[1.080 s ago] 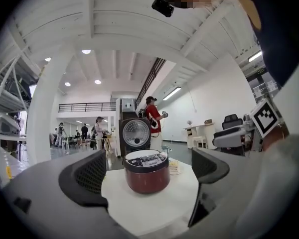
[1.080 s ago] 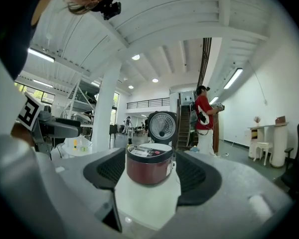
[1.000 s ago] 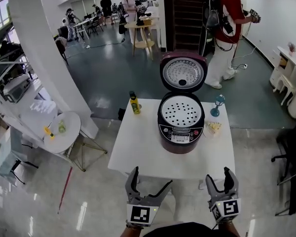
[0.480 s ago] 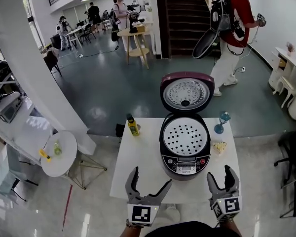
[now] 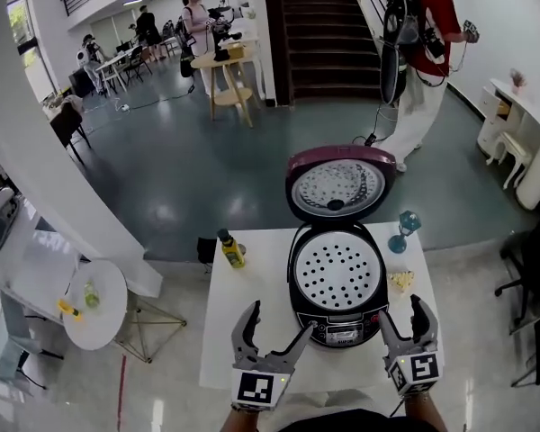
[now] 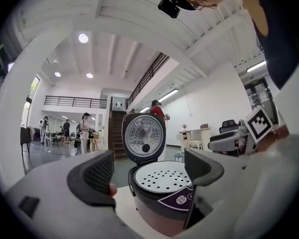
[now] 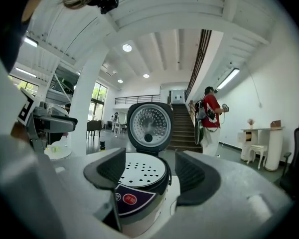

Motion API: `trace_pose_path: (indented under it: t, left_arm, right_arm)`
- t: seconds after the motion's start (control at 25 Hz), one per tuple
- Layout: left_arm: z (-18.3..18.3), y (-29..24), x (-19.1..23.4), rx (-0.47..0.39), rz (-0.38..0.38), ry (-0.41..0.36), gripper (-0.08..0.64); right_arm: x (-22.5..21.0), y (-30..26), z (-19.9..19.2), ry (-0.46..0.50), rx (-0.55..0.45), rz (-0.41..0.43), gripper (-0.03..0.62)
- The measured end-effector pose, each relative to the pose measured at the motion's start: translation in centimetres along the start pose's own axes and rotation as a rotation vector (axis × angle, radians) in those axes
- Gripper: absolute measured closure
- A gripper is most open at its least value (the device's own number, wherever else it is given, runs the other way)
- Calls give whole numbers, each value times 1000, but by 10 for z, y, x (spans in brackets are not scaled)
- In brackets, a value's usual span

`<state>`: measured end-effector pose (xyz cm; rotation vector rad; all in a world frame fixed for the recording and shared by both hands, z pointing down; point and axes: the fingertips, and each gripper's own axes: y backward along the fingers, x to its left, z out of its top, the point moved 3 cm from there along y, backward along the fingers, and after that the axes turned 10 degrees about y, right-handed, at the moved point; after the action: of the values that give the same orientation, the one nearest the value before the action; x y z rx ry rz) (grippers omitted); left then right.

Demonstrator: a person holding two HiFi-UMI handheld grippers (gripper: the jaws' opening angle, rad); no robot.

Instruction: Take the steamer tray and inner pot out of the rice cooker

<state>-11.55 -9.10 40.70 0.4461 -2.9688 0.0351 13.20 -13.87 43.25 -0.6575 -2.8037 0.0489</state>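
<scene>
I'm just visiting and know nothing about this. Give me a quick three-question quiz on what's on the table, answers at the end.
1. True or false: the lid of the rice cooker is shut.
2. What fills the cooker's mouth? A) a white steamer tray with holes B) cooked rice C) a ladle
3. In the head view, on which side of the cooker does the yellow bottle stand?
Key: 1 false, it stands open. 2 A. 3 left.

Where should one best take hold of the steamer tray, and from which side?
Probably its rim at the near edge, from above and in front: the steamer tray lies flat inside the rice cooker, and the raised lid blocks the far side.
</scene>
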Motion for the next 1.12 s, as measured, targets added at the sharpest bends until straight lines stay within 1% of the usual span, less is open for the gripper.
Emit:
trace_pose_path:
  t: [0.16, 0.32, 0.4, 0.44, 0.56, 0.64, 0.68, 0.76, 0.88, 1.04, 1.12]
  left_arm:
    - [-16, -25, 11, 71, -38, -10, 123]
    - [-29, -50, 21, 166, -27, -36, 121]
    - [-35, -64, 26, 228, -24, -49, 121]
    - [-39, -71, 27, 265, -31, -44, 121]
    - [-50, -93, 32, 369, -67, 3, 118]
    - [-59, -106, 37, 429, -57, -2, 117]
    - [-64, -113, 40, 457, -44, -16, 117]
    - [-73, -127, 45, 505, -34, -36, 117]
    - [-84, -145, 44, 548, -79, -51, 110]
    - [-96, -167, 45, 625, -110, -77, 103]
    - [-102, -178, 44, 676, -126, -71, 103]
  right_arm:
    - [-9, -20, -1, -12, 30, 3, 282]
    - [-10, -41, -11, 22, 79, 25, 283]
    - [-10, -55, -22, 37, 136, 47, 282]
    - [-10, -63, -27, 39, 175, 64, 282]
    - [-16, -90, -40, 36, 278, 110, 268]
    - [-22, -105, -46, 49, 338, 131, 267]
    - [-26, -113, -48, 66, 365, 142, 266]
    - [-31, -129, -50, 131, 413, 161, 265]
    - [-32, -149, -56, 231, 487, 194, 265]
    - [-27, -173, -71, 297, 585, 278, 264]
    - [-26, -184, -78, 342, 640, 305, 264]
